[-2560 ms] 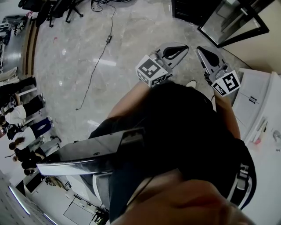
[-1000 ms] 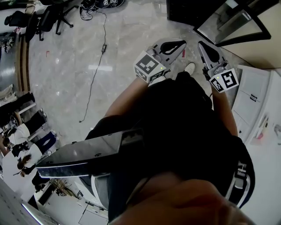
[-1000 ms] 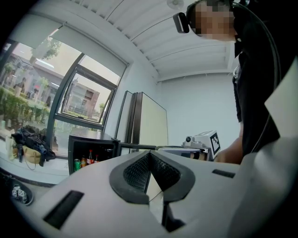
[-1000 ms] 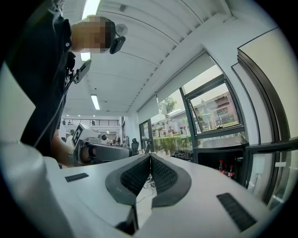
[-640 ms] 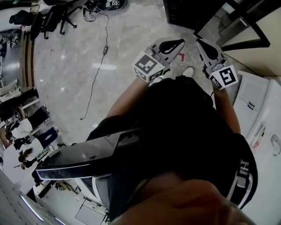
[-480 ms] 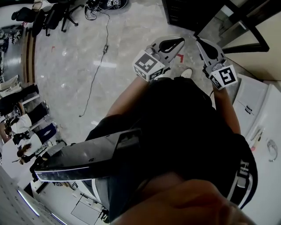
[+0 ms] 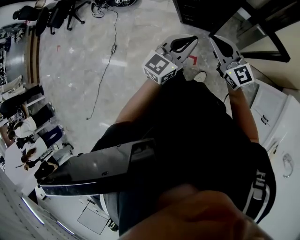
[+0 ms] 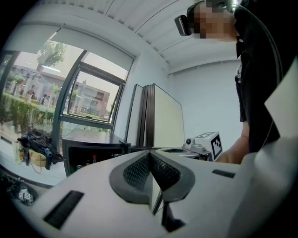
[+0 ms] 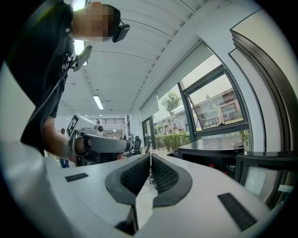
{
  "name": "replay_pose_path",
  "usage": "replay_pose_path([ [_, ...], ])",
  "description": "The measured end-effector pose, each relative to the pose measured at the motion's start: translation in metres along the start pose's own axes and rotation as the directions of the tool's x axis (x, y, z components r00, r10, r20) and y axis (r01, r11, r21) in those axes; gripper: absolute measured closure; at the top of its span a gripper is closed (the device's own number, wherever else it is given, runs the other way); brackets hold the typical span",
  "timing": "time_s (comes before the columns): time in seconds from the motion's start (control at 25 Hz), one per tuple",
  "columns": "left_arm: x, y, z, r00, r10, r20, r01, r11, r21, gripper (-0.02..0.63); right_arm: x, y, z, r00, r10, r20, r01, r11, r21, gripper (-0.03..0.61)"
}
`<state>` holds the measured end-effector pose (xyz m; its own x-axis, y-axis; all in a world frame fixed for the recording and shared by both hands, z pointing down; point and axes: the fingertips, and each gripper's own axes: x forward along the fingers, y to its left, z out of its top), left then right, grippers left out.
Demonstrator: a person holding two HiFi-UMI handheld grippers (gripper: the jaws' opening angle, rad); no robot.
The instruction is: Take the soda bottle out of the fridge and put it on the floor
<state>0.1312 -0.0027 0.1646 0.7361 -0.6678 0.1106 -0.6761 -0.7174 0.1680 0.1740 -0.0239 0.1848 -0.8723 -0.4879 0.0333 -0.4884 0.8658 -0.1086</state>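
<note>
**Person nears the fridge, both tongs shut and empty**

From the head camera, a person in dark clothes stands over a pale marble floor, holding both tools out ahead. The left tongs are pressed together with nothing between them. The right tongs are likewise pressed together and empty.

Compared with a couple of seconds ago, the black fridge at the top of the head view fills more of the frame. Both tongs now reach closer to it, so the person has walked toward it. The tongs are not yet at the fridge, and bare floor lies between.

Both tongs views look into its dark inside, and the door appears to be swung aside to the right. The soda bottle seems to be in there. Small red-capped shapes show on a shelf, too tiny to tell one from another.

The task looks to be at its approach stage. One pair of tongs would likely need to spread before reaching in for the bottle.
</note>
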Motion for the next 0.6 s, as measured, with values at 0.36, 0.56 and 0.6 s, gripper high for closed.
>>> replay_pose_path([
  [0.36, 0.014, 0.077, -0.014, 0.999, -0.042, -0.016, 0.041, 0.999, -0.020, 0.615, 0.060, -0.038, -0.020, 0.995, -0.085, -0.053, 0.086, 0.996, 0.013, 0.565],
  [0.56, 0.027, 0.137, -0.022, 0.998, -0.058, -0.022, 0.058, 0.998, -0.016, 0.615, 0.111, -0.080, -0.049, 0.982, -0.155, -0.109, 0.157, 0.987, 0.014, 0.561],
  [0.6, 0.031, 0.148, -0.026, 0.998, -0.062, -0.023, 0.062, 0.998, -0.016, 0.615, 0.121, -0.091, -0.055, 0.978, -0.170, -0.117, 0.173, 0.985, 0.014, 0.557],
])
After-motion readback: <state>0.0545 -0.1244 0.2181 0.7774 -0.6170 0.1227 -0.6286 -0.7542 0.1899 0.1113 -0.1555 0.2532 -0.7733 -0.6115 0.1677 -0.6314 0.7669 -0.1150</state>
